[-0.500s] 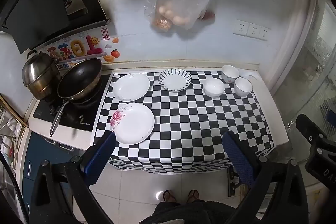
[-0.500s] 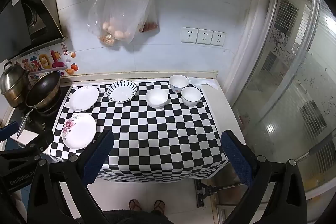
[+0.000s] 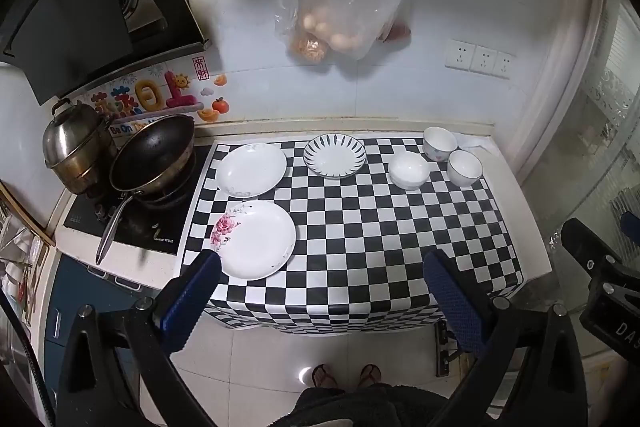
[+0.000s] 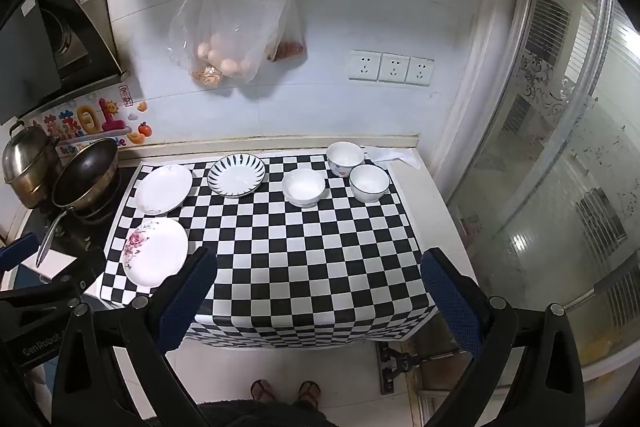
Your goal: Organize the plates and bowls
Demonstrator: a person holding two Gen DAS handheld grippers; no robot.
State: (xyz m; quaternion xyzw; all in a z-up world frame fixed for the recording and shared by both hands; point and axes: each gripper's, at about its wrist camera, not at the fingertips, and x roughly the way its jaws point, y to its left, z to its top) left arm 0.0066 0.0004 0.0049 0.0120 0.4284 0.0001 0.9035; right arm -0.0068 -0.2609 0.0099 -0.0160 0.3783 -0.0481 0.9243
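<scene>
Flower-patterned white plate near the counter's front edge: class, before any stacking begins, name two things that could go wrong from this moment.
1. The flower-patterned white plate lies close to the front edge of the black-and-white checkered cloth; a clumsy nudge from the left hand-held gripper might push it off.
2. The two white bowls with dark rims stand close together near the plain white bowl; the open right hand-held gripper may knock a neighbour.

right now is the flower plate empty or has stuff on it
Empty. The flower plate shows only bare white surface and its pink print at the rim.
</scene>
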